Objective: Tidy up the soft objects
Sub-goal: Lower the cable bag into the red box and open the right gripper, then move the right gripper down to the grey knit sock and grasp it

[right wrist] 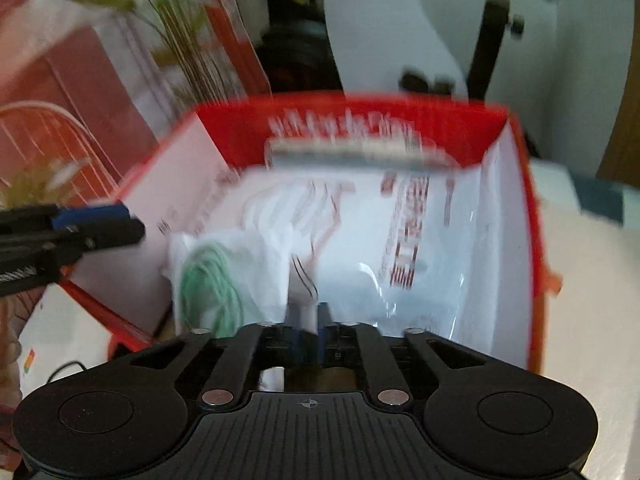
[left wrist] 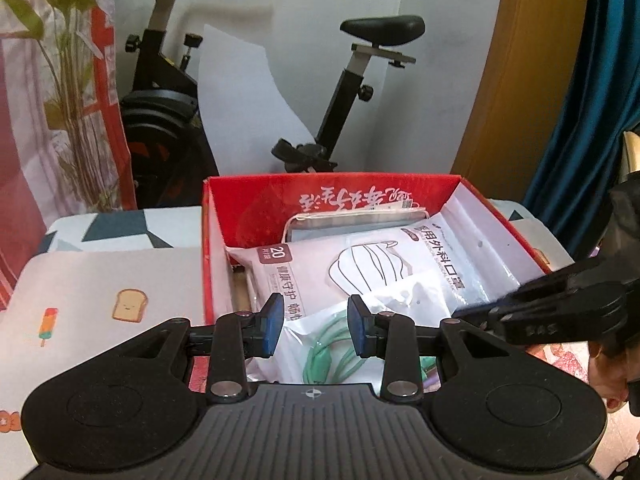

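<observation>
A white bag [right wrist: 304, 292] is being pinched by the right gripper [right wrist: 310, 334] over the red box [left wrist: 332, 188]. The left gripper [left wrist: 314, 328] is being held spread, with nothing between its blue pads, above a clear pouch of green cord [left wrist: 328, 350].

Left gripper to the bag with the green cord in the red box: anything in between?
Nothing visible. The left gripper hangs open just above the cord bag, which lies on top in the red box. The right gripper pinches a white bag beside it.
</observation>
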A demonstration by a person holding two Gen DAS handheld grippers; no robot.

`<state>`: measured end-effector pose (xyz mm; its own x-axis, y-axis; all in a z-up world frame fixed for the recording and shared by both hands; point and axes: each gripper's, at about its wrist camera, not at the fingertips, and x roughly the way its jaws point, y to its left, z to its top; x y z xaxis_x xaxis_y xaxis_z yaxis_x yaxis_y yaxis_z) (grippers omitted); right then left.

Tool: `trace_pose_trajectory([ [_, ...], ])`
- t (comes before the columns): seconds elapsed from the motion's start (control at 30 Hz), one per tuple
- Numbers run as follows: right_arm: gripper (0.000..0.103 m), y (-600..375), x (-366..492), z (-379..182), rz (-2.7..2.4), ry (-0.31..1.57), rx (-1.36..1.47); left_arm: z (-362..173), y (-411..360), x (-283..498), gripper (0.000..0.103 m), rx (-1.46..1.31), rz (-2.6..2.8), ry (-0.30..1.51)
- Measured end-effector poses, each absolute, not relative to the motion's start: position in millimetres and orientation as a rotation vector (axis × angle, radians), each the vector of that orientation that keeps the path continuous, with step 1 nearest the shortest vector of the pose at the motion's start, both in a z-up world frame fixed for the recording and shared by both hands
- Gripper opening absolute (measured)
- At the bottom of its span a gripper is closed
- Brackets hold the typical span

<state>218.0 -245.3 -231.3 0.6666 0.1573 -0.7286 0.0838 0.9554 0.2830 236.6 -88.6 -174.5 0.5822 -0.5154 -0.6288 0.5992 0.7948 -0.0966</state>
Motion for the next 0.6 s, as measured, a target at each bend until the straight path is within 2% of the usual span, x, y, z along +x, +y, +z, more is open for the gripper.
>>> trace_pose_trajectory([
  [0.03, 0.016, -244.4, 211.1, -226.2, 0.036, 0.809, 0.293, -172.8, -86.1, 233.3, 0.037, 0.131, -0.649, 0.682],
  [0.17, 0.034, -237.8, 178.5, -210.6, 0.021, 0.671, 0.247, -166.2, -68.2, 215.8, 0.037, 0.086, -0.639, 0.653],
  [0.6, 0.035, -219.8, 90.8, -203.4, -0.038, 0.499, 0.238, -183.6, -16.5, 154.8, 0.037, 0.055, -0.549, 0.680],
])
